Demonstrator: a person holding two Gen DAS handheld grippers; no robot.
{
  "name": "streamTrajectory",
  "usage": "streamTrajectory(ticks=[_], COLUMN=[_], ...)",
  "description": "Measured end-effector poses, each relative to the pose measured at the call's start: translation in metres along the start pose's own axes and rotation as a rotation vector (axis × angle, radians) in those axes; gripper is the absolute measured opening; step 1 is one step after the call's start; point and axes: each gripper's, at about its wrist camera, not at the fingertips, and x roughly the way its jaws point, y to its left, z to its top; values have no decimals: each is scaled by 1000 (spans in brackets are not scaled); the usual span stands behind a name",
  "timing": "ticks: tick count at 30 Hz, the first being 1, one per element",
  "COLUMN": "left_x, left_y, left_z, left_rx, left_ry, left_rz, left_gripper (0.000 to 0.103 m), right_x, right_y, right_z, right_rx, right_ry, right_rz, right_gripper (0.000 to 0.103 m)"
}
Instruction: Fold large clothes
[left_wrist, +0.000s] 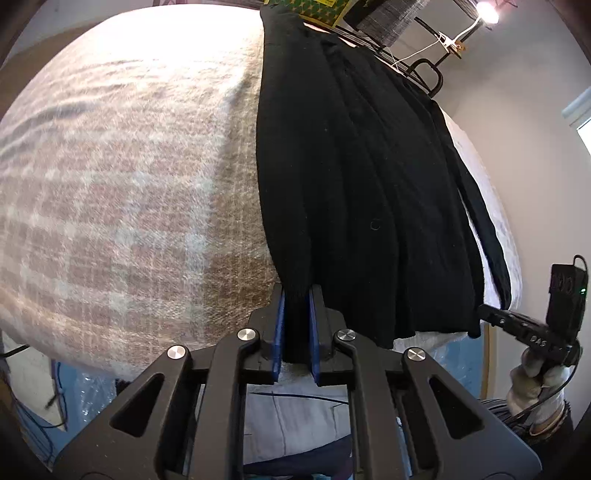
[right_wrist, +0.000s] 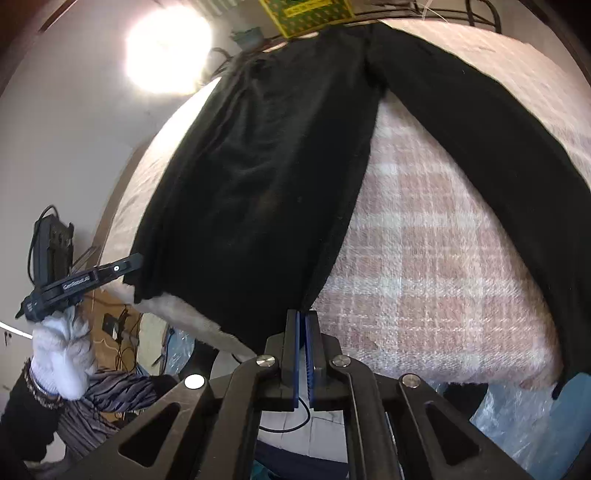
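My left gripper (left_wrist: 297, 325) is clamped on the near hem corner of the black sweater (left_wrist: 354, 177), a thick wad of knit showing between its blue pads. My right gripper (right_wrist: 304, 339) has its pads nearly together, pinching the thinner opposite hem corner at twelve o'clock of its tips. The sweater lies flat and lengthwise on the bed, running away toward twelve, one long sleeve (right_wrist: 491, 147) stretched out toward four o'clock in the right wrist view. I judge the fold barely begun: corners gripped, nothing doubled over yet. The knit is soft, matte, ribbed; the plaid blanket (left_wrist: 129, 184) beneath is fuzzy, pink and cream.
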Motion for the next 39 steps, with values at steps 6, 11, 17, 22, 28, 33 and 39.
streamTrajectory(ticks=[6,11,17,22,28,33,39], left_x=[-17,-38,-48,-27,-6,11,29], left_y=[-2,5,-35,-91,-136,-152,-165], left_z=[-4,-2,-9,-19,-20,-9,3], left_rx=[42,29,151,288,359,358,333], left_ry=[-29,-80,-130,-74,-38,-20,12], left_rz=[37,54,-42,-113,-155,-176,-203], left_gripper=[16,22,22,22,22,22,22], right_x=[-30,-49,-78,-103,-121,-126,-137], right_y=[-10,-20,-35,-57,-104,-154,-205], right_z=[-4,-4,6,10,7,2,-7], right_rx=[25,41,66,86,126,228,344], right_ry=[-53,-109,-191,-249,-276,-271,-277], right_rz=[57,8,-47,-108,-267,-340,-302], right_gripper=[50,49,52,64,73,73,71])
